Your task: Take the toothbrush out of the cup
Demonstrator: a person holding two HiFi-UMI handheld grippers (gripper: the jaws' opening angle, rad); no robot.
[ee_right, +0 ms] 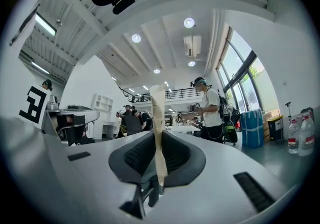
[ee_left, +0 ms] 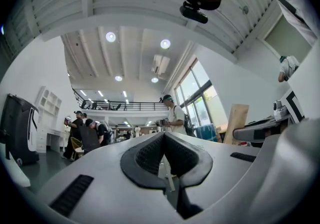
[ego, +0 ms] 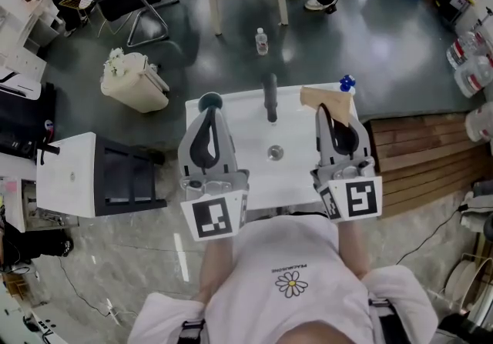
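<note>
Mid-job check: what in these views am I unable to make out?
Toothbrush: found in no view.
Dark round thing, head view: the left gripper covers most of it; cup or not, unclear.
Tan sheet in the right gripper: edge-on in the right gripper view, partly covered in head view.
Blue thing at the sink corner: too small.

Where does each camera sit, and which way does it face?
Head view: on the person's head, facing steeply down at the sink; shirt, left gripper and right gripper show.
Left gripper view: rides the left gripper, facing out into the hall; its shut jaws show.
Right gripper view: rides the right gripper, facing likewise; its jaws pinch a tan sheet.
Both gripper views share a person wearing a backpack.
</note>
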